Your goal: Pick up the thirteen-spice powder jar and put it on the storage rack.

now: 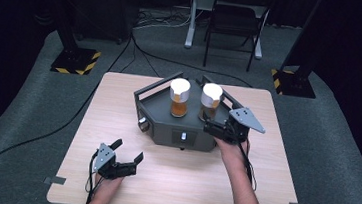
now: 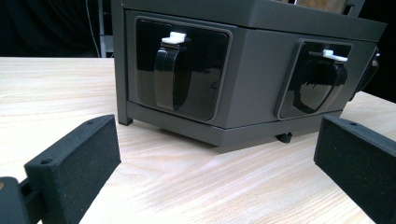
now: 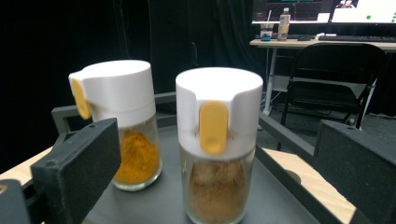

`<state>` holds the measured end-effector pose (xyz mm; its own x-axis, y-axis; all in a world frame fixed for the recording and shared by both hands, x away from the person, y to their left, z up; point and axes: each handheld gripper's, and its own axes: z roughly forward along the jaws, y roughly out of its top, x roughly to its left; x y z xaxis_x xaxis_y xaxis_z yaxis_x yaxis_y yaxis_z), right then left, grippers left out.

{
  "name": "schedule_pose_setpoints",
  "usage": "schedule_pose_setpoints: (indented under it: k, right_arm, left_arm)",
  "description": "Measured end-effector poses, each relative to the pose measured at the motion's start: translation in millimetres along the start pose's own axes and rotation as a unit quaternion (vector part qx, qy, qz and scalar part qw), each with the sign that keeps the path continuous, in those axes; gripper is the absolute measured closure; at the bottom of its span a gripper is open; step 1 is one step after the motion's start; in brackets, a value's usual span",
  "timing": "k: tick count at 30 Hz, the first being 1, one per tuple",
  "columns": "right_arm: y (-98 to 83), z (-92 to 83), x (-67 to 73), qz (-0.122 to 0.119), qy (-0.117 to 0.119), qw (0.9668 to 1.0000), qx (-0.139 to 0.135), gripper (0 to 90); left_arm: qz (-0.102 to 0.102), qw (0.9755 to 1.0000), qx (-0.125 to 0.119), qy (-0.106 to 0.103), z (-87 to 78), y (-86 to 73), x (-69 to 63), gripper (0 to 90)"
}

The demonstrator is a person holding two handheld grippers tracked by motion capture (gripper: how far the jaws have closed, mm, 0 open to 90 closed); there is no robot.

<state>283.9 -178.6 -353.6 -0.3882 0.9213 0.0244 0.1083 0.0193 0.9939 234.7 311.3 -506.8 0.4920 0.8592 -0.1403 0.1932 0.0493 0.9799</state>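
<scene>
A dark grey railed stand [image 1: 166, 126] sits at the middle back of the wooden table [image 1: 186, 183]. On it stand two white-capped glass jars: orange powder [image 1: 179, 99] [image 3: 135, 154] and brown powder [image 1: 210, 102] [image 3: 217, 186]. My right gripper [image 1: 212, 126] [image 3: 217, 154] is open at the stand's right front. Its jaws stand either side of the brown jar without touching it. My left gripper [image 1: 128, 150] [image 2: 215, 154] is open low over the table, facing the stand's front [image 2: 252, 84]. That front has two recessed black levers [image 2: 170, 77] [image 2: 322, 84] with white tabs.
A black folding chair [image 1: 234, 22] and a desk leg stand on the floor beyond the table. Black bases with yellow striping [image 1: 75, 60] [image 1: 294, 83] flank the table's far corners. Cables run across the grey floor at left. Bare tabletop lies in front of the stand.
</scene>
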Motion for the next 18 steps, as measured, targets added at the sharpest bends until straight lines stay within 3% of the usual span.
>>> schedule_pose_setpoints:
  k: [18]
  right_arm:
    - [-21.9,-31.4,-16.7,0.004,0.009,0.9999,-0.014,0.0]
  left_arm:
    - [0.002,1.0,0.001,0.003,0.5,0.1,-1.6,0.1]
